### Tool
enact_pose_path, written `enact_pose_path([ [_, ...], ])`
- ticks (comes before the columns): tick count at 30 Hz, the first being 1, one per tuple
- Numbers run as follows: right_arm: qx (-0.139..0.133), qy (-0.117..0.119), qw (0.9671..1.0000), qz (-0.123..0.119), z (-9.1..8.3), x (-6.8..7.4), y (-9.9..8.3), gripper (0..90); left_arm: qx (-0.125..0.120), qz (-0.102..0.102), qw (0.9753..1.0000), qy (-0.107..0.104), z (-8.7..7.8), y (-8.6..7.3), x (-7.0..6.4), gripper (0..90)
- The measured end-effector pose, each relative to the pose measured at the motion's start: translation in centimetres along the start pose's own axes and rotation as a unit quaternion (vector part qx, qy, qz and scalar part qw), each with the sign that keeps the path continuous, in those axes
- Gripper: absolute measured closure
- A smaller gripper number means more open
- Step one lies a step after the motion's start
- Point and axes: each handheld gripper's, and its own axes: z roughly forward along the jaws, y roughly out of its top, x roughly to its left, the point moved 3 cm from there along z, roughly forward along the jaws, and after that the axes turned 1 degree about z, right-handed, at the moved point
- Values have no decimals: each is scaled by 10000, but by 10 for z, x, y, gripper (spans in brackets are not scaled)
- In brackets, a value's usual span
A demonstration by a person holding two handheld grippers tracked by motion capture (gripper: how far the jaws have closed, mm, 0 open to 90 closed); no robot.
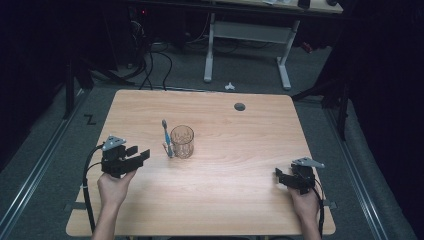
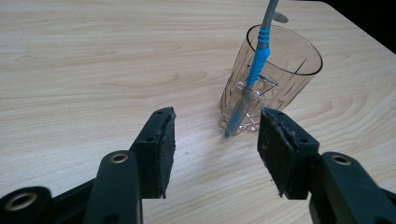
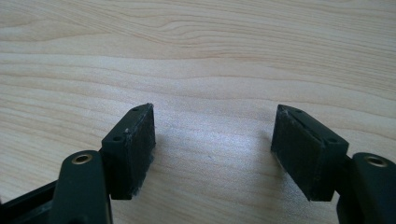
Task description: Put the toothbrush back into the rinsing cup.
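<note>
A clear cut-pattern glass [image 1: 182,141] [image 2: 273,79] stands upright near the middle of the wooden table [image 1: 225,200]. A blue and grey toothbrush [image 1: 167,139] [image 2: 256,70] stands on end on the table and leans against the glass's outer wall, on the side facing my left gripper. My left gripper [image 1: 139,152] [image 2: 215,140] is open, a short way left of the glass, its jaws pointing at the brush and glass with nothing between them. My right gripper [image 1: 278,176] [image 3: 212,140] is open over bare wood near the table's right front.
A round dark cable hole [image 1: 239,106] sits near the table's far edge. Behind the table stands a white desk frame [image 1: 247,35] with cables on the floor. Metal rails [image 1: 30,185] run along the floor on both sides.
</note>
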Motion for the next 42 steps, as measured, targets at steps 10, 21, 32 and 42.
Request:
enact_pose_path([
  [10, -3, 3, 10000, -4, 0, 0, 0, 306, 27, -79, 10000, 20, 2, -8, 2, 468],
  [21, -2, 2, 10000, -4, 0, 0, 0, 306, 56, -160, 9998, 66, 3, -14, 6, 468],
  [32, 0, 1, 10000, 1, 0, 0, 0, 306, 76, -282, 9995, 127, 6, -22, 12, 468],
  [42, 0, 1, 10000, 2, 0, 0, 0, 306, 149, -354, 9990, 216, 10, -29, 16, 469],
])
